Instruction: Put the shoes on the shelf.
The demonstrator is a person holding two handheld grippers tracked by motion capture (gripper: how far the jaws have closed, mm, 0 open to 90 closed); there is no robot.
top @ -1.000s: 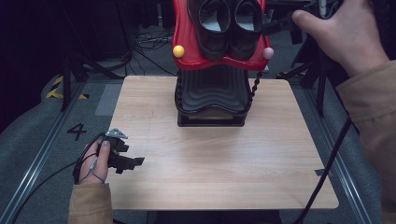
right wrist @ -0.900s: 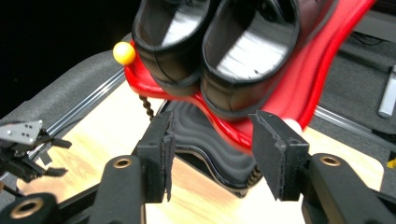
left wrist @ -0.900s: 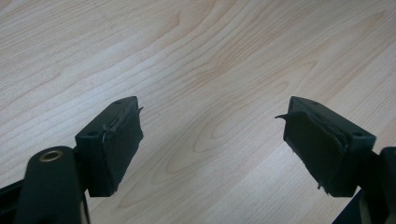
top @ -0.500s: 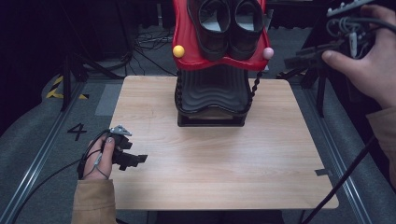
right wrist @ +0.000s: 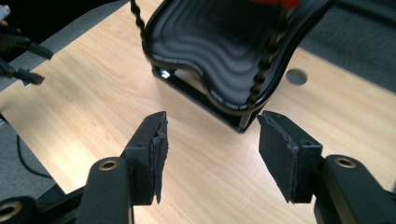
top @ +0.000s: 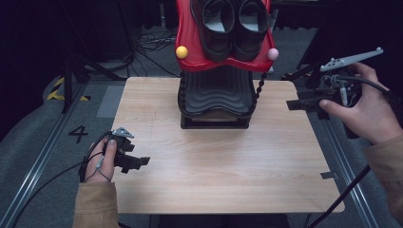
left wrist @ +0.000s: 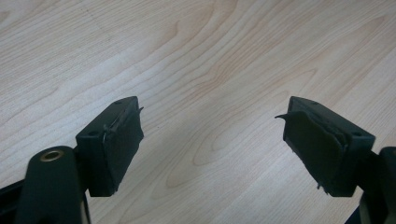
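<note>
Right gripper (top: pixel 297 103) came down from beside the red top tier (top: pixel 190 57) of the shoe rack (top: pixel 216 102) to the table's (top: pixel 214 180) 3 o'clock edge; its jaws had just been opening and stood spread, nothing between them. I read that as the release done: the pair of black shoes (top: pixel 233 23) sat side by side on the red tier at 12 o'clock, apart from both tools. Left gripper (top: pixel 135 161) hadn't moved, at 8 o'clock, jaws spread over bare wood. Only writing I could read was a "4" (top: pixel 78 134) on the floor at 9 o'clock; no brand visible on the shoes
</note>
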